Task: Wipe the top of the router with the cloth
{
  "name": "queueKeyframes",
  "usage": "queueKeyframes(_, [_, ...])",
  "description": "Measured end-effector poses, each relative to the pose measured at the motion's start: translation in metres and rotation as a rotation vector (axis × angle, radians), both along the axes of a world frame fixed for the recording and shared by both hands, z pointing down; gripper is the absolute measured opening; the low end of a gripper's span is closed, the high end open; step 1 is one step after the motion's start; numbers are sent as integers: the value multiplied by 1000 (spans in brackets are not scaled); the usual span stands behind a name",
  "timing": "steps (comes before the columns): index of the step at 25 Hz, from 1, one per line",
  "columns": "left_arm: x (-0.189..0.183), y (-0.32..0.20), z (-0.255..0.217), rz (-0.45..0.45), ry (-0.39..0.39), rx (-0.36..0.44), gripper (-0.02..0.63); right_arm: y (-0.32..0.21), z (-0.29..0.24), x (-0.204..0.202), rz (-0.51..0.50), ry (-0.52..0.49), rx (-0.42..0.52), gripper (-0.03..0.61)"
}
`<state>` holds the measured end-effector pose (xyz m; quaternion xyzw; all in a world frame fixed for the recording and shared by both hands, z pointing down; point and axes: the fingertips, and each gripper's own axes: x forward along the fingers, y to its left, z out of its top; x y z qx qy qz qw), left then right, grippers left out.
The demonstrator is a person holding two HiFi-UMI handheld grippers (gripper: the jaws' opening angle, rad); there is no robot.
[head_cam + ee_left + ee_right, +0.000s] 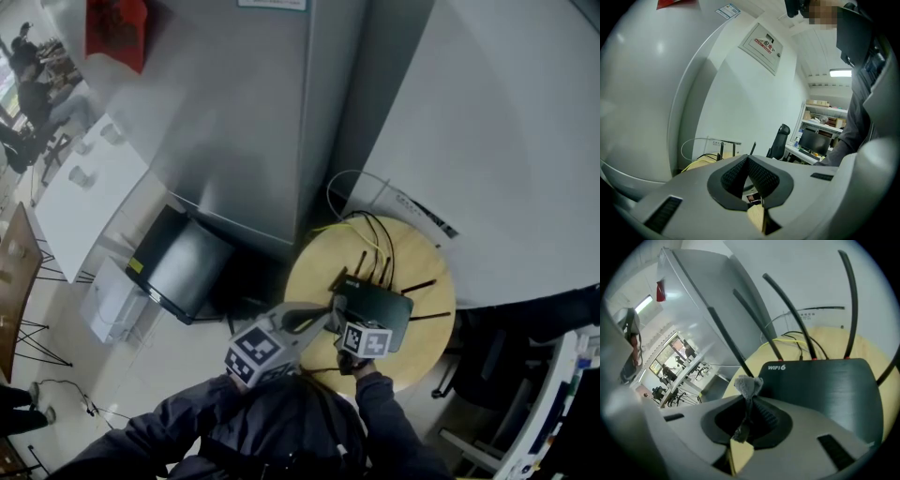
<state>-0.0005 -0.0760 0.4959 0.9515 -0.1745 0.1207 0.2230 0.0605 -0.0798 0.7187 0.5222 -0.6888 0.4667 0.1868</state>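
A black router [825, 385] marked WIFI6, with several thin antennas [787, 315], lies on a round wooden table [314, 272]. My right gripper [747, 397] is shut on a small grey cloth [749, 385], whose tuft pokes out just at the router's near left corner. In the head view the right gripper [359, 317] hovers over the router [384, 309] at its near edge. My left gripper [326, 315] is beside it on the left, off the router. The left gripper [746, 161] is shut with nothing in it and points up at the wall.
Yellow and black cables [370, 230] trail from the router's back over the table's far edge. A tall grey cabinet [253, 122] stands behind the table, and a black box [183, 262] sits on the floor to the left. An office chair [780, 140] and a desk stand to the right.
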Motion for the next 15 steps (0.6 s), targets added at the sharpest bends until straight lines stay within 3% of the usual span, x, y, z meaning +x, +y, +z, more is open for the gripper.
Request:
queueKeyframes(6, [1,0,0,13,3,0,-8,17,16,3,-22,45,-65,71])
queueKeyframes(15, [13,6,1,52,7,-6,-6,66,22,109,112,89,-93,71])
